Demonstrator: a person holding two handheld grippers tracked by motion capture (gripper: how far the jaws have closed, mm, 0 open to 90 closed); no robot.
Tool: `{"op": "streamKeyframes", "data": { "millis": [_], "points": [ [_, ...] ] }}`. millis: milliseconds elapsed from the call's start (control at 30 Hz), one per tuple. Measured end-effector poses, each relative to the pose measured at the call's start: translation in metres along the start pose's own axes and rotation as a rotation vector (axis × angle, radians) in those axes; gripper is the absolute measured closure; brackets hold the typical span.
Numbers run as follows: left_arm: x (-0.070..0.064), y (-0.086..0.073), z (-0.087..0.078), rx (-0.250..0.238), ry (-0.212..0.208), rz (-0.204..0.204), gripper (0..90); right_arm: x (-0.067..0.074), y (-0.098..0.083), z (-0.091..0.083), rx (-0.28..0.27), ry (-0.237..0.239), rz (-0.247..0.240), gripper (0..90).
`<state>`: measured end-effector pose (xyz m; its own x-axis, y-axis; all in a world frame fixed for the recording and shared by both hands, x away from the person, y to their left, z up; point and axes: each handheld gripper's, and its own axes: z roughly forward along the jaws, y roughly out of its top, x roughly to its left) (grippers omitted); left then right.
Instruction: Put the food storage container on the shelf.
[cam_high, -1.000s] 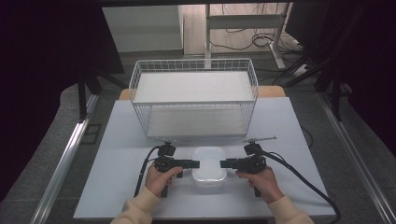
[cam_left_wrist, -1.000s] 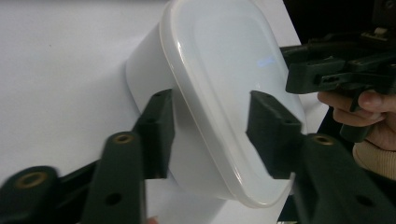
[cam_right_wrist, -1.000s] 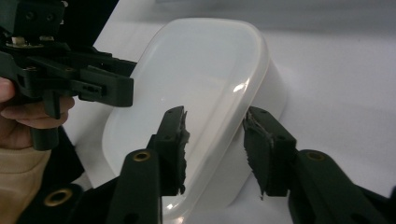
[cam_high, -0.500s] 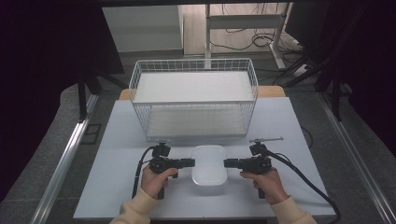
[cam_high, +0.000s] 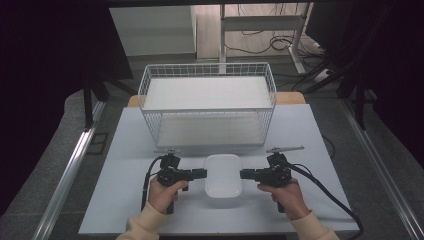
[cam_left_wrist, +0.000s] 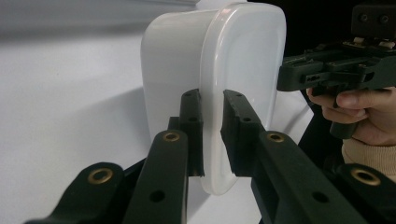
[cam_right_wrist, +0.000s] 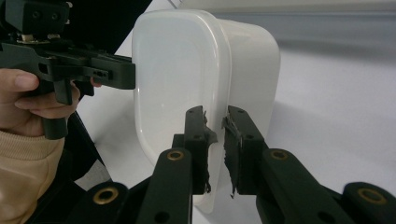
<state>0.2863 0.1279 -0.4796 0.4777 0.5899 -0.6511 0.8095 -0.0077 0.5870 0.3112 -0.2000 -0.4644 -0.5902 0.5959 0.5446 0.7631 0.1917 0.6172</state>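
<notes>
1. High view: white lidded container (cam_high: 223, 180) on the bench (cam_high: 125, 150), at 6 o'clock from the wire basket (cam_high: 207, 102); left tool (cam_high: 200, 174) at the container's 9 o'clock edge, right tool (cam_high: 246, 174) at its 3 o'clock edge.
2. Left gripper view: left tool (cam_left_wrist: 212, 135) pinching the rim flange of the container (cam_left_wrist: 177, 60), one jaw on either face of the flange; other hand (cam_left_wrist: 359, 105) with its tool beyond, at 3 o'clock.
3. Right gripper view: right tool (cam_right_wrist: 216, 140) likewise closed on the opposite rim of the container (cam_right_wrist: 173, 70); frayed padding on both jaws; opposite hand (cam_right_wrist: 28, 93) at 9 o'clock.
4. Container position: just in front of the basket, apart from it; contact with the bench surface not resolvable from above.
5. Progress, as judged: two-sided grasp established, apparently secure; lid seated on the body. Remaining, probably: raising level, carrying toward 12 o'clock over the basket's near wall, lowering inside, releasing both sides.
6. Basket: no contents visible.
</notes>
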Motion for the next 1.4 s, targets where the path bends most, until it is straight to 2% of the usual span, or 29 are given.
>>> {"op": "streamKeyframes", "data": {
  "millis": [67, 200, 433, 567, 667, 767, 867, 900, 967, 1000, 1133, 1167, 1200, 1233, 1300, 1333, 1367, 1400],
  "points": [
    [-0.003, 0.001, -0.003, -0.006, 0.001, 0.017, 79.1, 0.002, 0.001, -0.002, -0.014, 0.008, -0.011, 78.8],
    [-0.012, 0.006, -0.011, -0.026, 0.013, 0.052, 79.1, 0.011, 0.005, -0.007, -0.031, -0.007, -0.066, 78.6],
    [-0.022, 0.01, -0.017, -0.049, 0.029, 0.095, 79.1, 0.019, 0.01, -0.013, -0.041, -0.019, -0.109, 78.5],
    [-0.029, 0.019, -0.023, -0.069, 0.027, 0.12, 79.1, 0.025, 0.017, -0.019, -0.059, -0.023, -0.138, 78.5],
    [-0.035, 0.033, -0.028, -0.087, 0.028, 0.147, 79.1, 0.031, 0.03, -0.028, -0.084, -0.023, -0.169, 78.5],
    [-0.04, 0.045, -0.032, -0.094, 0.036, 0.165, 79.0, 0.035, 0.04, -0.031, -0.084, -0.033, -0.182, 78.5],
    [-0.047, 0.063, -0.039, -0.109, 0.042, 0.192, 79.0, 0.041, 0.058, -0.039, -0.099, -0.039, -0.209, 78.5],
    [-0.051, 0.073, -0.044, -0.118, 0.045, 0.21, 79.0, 0.044, 0.071, -0.043, -0.111, -0.037, -0.221, 78.6],
    [-0.052, 0.084, -0.047, -0.124, 0.044, 0.211, 78.9, 0.047, 0.081, -0.046, -0.12, -0.035, -0.225, 78.6],
    [-0.052, 0.084, -0.047, -0.124, 0.044, 0.211, 78.9, 0.047, 0.081, -0.046, -0.12, -0.035, -0.225, 78.6],
    [-0.053, 0.106, -0.054, -0.139, 0.028, 0.221, 78.8, 0.053, 0.109, -0.053, -0.139, -0.028, -0.24, 78.8],
    [-0.055, 0.116, -0.059, -0.151, 0.026, 0.222, 78.7, 0.055, 0.115, -0.054, -0.146, -0.027, -0.245, 78.8],
    [-0.055, 0.116, -0.059, -0.151, 0.026, 0.222, 78.7, 0.057, 0.121, -0.056, -0.149, -0.026, -0.251, 78.8],
    [-0.056, 0.126, -0.063, -0.159, 0.025, 0.223, 78.7, 0.059, 0.126, -0.057, -0.154, -0.026, -0.256, 78.8],
    [-0.057, 0.131, -0.066, -0.161, 0.022, 0.219, 78.6, 0.061, 0.132, -0.058, -0.16, -0.024, -0.261, 78.8],
    [-0.058, 0.142, -0.07, -0.167, 0.018, 0.219, 78.5, 0.064, 0.144, -0.061, -0.166, -0.014, -0.267, 78.8],
    [-0.058, 0.142, -0.07, -0.167, 0.018, 0.219, 78.5, 0.064, 0.144, -0.061, -0.166, -0.014, -0.267, 78.8],
    [-0.06, 0.153, -0.074, -0.174, 0.014, 0.22, 78.5, 0.066, 0.155, -0.063, -0.175, -0.006, -0.267, 78.9]
  ]
}}
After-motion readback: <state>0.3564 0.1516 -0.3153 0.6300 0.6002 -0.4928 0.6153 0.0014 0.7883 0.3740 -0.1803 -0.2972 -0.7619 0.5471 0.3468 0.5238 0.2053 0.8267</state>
